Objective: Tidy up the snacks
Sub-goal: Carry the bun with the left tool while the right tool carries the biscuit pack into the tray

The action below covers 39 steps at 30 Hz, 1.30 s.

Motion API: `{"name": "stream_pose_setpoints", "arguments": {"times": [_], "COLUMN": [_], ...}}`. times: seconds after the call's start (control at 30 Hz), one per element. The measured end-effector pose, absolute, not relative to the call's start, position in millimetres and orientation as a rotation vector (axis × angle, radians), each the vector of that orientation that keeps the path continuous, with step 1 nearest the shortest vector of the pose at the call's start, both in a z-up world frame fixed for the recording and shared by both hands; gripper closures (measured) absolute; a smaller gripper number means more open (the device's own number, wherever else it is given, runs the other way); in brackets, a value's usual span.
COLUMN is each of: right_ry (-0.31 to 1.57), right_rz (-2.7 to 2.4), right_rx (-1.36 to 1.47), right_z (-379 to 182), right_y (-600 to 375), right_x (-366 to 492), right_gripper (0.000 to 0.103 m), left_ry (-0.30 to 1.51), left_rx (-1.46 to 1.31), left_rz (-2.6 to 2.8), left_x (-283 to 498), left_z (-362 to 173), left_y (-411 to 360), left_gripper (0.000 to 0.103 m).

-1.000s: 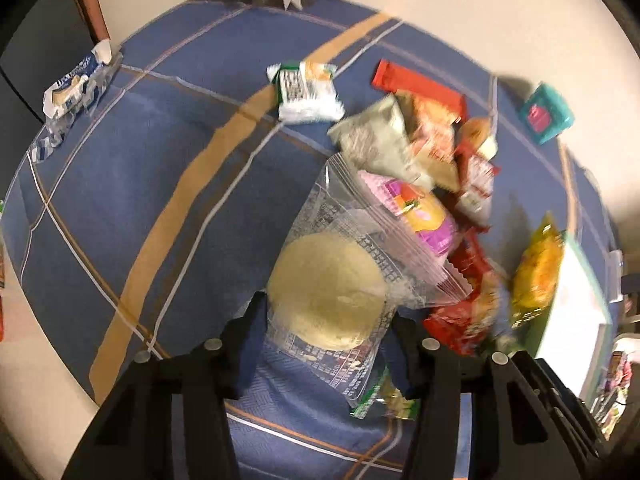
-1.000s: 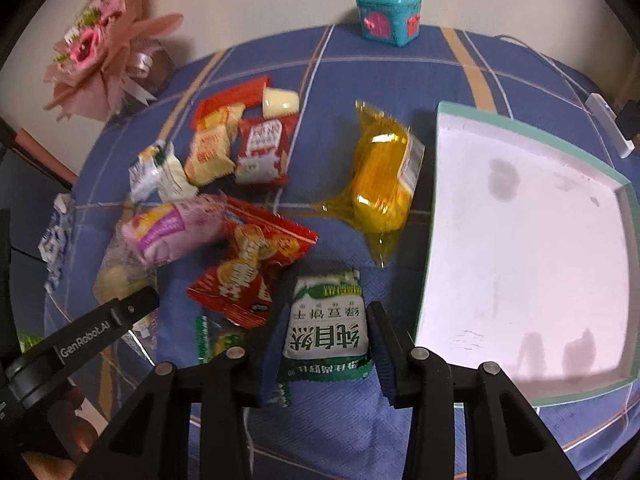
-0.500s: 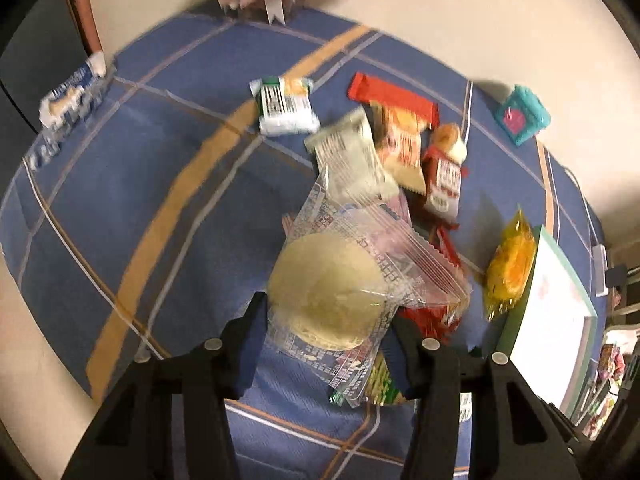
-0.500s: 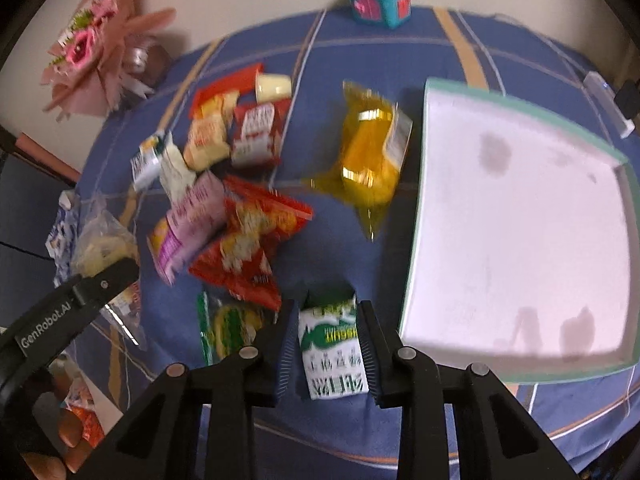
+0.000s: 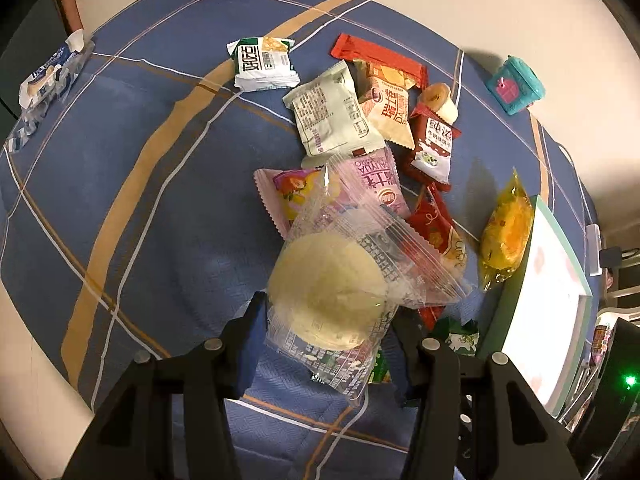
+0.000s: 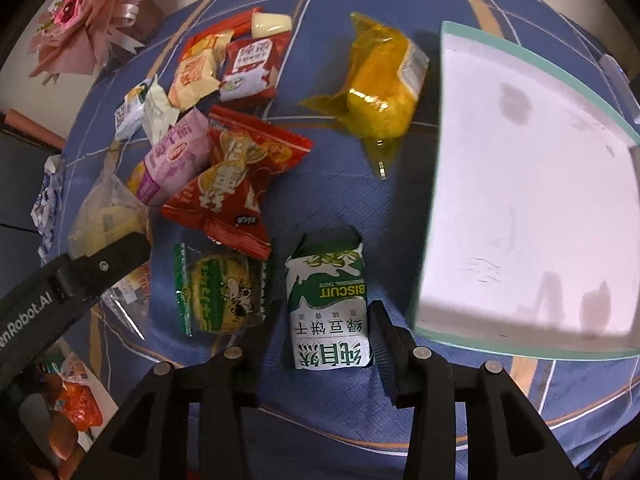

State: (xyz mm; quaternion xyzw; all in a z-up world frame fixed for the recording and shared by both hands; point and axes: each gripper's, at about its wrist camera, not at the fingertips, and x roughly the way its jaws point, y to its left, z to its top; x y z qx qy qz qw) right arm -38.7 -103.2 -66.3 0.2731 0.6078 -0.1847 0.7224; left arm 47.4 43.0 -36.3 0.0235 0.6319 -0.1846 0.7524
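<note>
The left tongs (image 5: 332, 328) are gripping a clear bag with a round pale cake (image 5: 332, 292), lifted over the snack pile (image 5: 372, 152) lying ahead on the blue-clothed bench (image 5: 120, 200). The right tongs (image 6: 326, 326) are clamping a green biscuit packet (image 6: 328, 304); a green-wrapped cake (image 6: 220, 288) is sitting just left, red packets (image 6: 236, 176) are crowding ahead, and the tray (image 6: 528, 208) is lying open to the right.

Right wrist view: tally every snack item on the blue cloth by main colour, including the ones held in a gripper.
Red packs: 4
Green or green-and-white packs: 4, counting the biscuit pack in the right gripper
Yellow pack: 1
Pink pack: 1
Beige-orange pack: 1
Cream piece: 1
Blue-and-white wrapper: 1
Clear bag, in the left gripper: 1
Total: 14
</note>
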Motion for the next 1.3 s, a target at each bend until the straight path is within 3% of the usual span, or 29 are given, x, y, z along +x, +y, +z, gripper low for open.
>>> {"name": "stream_pose_setpoints", "arguments": {"times": [0.4,0.7,1.03,1.3], "right_ry": [1.381,1.191,1.104,1.056], "right_rz": [-0.424,-0.436,-0.729,-0.884], "right_rx": [0.492,0.521,0.624,0.733], "right_z": [-83.2,-19.7,-0.1,-8.0], "right_y": [-88.0,-93.4,-191.7,-269.3], "right_x": [-32.4,-55.0,-107.5,-141.7], "right_gripper": [0.061,0.061,0.061,0.061], "left_ry": [1.377,1.249,1.177,1.202], "left_rx": [0.064,0.043,0.257,0.376], "left_rz": [-0.400,-0.466,-0.711,-0.804], "left_x": [47.8,37.7,0.2,-19.4], "left_z": [-38.5,1.9,21.9,-9.0], "left_y": [36.3,29.6,-95.3,-186.5], "left_gripper": [0.048,0.048,0.048,0.048]}}
